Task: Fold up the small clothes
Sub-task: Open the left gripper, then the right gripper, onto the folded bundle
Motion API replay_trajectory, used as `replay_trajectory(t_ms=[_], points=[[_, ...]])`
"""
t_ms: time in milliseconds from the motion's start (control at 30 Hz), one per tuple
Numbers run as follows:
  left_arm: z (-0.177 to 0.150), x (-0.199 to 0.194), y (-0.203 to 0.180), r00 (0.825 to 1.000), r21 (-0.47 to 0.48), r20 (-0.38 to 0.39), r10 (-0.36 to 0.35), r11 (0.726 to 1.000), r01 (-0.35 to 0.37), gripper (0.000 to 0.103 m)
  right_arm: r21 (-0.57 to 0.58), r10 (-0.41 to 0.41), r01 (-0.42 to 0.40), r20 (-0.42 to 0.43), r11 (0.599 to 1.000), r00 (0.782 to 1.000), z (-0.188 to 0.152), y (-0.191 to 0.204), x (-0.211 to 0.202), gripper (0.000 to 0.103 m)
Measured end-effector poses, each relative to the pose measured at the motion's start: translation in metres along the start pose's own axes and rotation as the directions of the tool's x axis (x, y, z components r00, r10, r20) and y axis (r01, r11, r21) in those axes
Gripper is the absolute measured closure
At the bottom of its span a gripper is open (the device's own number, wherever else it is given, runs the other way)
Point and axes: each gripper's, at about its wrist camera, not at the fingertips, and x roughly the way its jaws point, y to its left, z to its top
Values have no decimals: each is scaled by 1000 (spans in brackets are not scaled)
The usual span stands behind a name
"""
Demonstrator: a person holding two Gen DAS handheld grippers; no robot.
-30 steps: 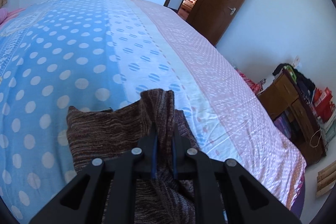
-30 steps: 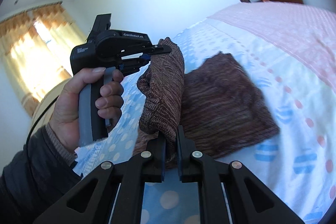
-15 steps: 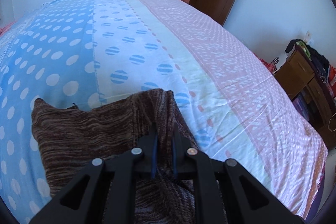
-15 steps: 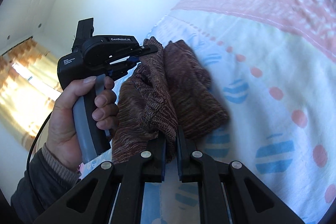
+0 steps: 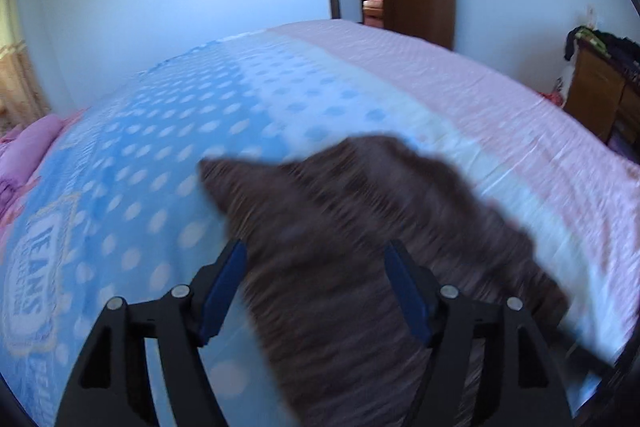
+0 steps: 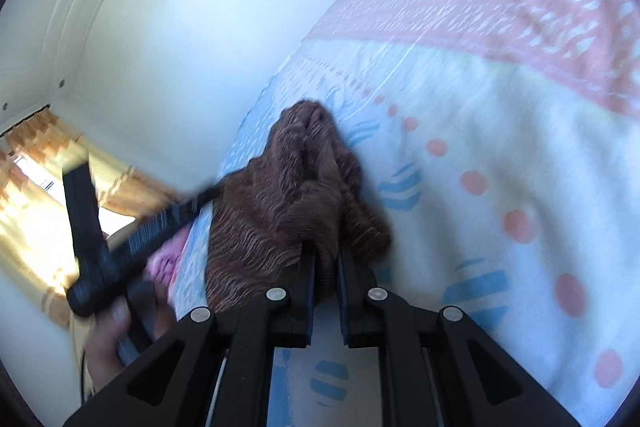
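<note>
Opening its jaws, the left gripper [image 5: 316,291] releases the brown knit garment [image 5: 360,247] onto the bed [image 5: 500,115] — the right gripper [image 6: 325,267] stays clamped on its edge; fold laid down.

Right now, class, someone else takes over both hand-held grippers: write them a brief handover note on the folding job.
Left hand-held gripper: jaws opening, pads clear of the brown knit garment that lies between them.
Right hand-held gripper: shut on a fold of the garment.
Garment: bunched on the polka-dot bedspread, near the pale band beside the pink side.
Done: it looks folded over at least once, layers doubled.
Left: probably release the right side, flatten and square the stack. No other clothes show.
</note>
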Motion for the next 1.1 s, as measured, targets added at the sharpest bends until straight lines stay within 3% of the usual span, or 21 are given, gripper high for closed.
replay_trajectory(t_ms=[100, 200, 300, 367, 433, 467, 500, 533, 567, 633, 667, 700, 767, 833, 900, 933, 967, 1000, 1067, 1100], points=[[-34, 11, 17, 999, -45, -41, 1, 999, -3, 27, -111, -94, 111, 148, 988, 984, 2, 20, -29, 90], [-46, 14, 32, 999, -127, -26, -31, 991, 28, 19, -267, -77, 125, 183, 956, 980, 5, 56, -35, 90], [-47, 14, 36, 999, -158, -26, -26, 987, 21, 14, -407, 14, 7, 47, 913, 999, 13, 95, -7, 89], [-49, 14, 38, 998, -173, -26, -53, 984, 47, 12, -427, 19, -54, -85, 903, 996, 23, 103, 26, 87], [-53, 18, 47, 996, -217, -53, -65, 975, 52, 3, -419, -76, 6, -151, 908, 986, 31, 95, 58, 86], [-56, 18, 51, 994, -239, -59, -89, 968, 72, 2, -408, -195, 105, -185, 907, 963, 36, 80, 78, 86], [-58, 18, 54, 992, -255, -65, -108, 963, 88, 2, -377, -227, 132, -220, 917, 949, 43, 66, 88, 94], [-61, 18, 57, 991, -274, -64, -118, 957, 96, 1, -335, -194, 109, -232, 936, 953, 51, 59, 85, 94], [-64, 17, 59, 990, -290, -60, -126, 951, 103, 1, -363, -218, 130, -212, 923, 953, 53, 66, 79, 93], [-70, 16, 65, 987, -336, -58, -150, 934, 122, 0, -477, -283, 202, -103, 855, 954, 49, 93, 67, 89], [-74, 15, 69, 986, -362, -58, -157, 924, 125, 0, -545, -279, 201, -64, 814, 958, 47, 115, 67, 89], [-76, 15, 69, 986, -372, -59, -159, 920, 126, 0, -596, -263, 173, -67, 784, 963, 43, 132, 71, 89], [-80, 12, 67, 987, -363, -59, -151, 924, 119, 0, -728, -242, 77, -126, 682, 962, 23, 170, 96, 89], [-81, 10, 64, 989, -357, -59, -139, 928, 109, 0, -789, -249, 28, -159, 613, 955, 14, 189, 124, 89], [-85, 5, 63, 989, -360, -56, -137, 926, 108, 0, -836, -291, 30, -156, 547, 944, 5, 201, 162, 89], [-86, 4, 63, 990, -364, -52, -133, 925, 105, 0, -844, -317, 31, -167, 535, 934, 3, 203, 177, 89], [-88, 3, 64, 991, -369, -49, -123, 924, 97, 0, -844, -361, 1, -228, 536, 904, -1, 201, 202, 89], [-89, 2, 65, 992, -375, -48, -114, 923, 88, 0, -848, -379, -21, -259, 529, 888, -5, 200, 219, 89], [-90, 3, 68, 992, -382, -48, -118, 920, 91, 0, -865, -355, -45, -252, 499, 900, -8, 204, 224, 89], [-90, 4, 68, 992, -383, -46, -120, 919, 93, 0, -862, -344, -63, -267, 502, 900, -6, 205, 224, 89]])
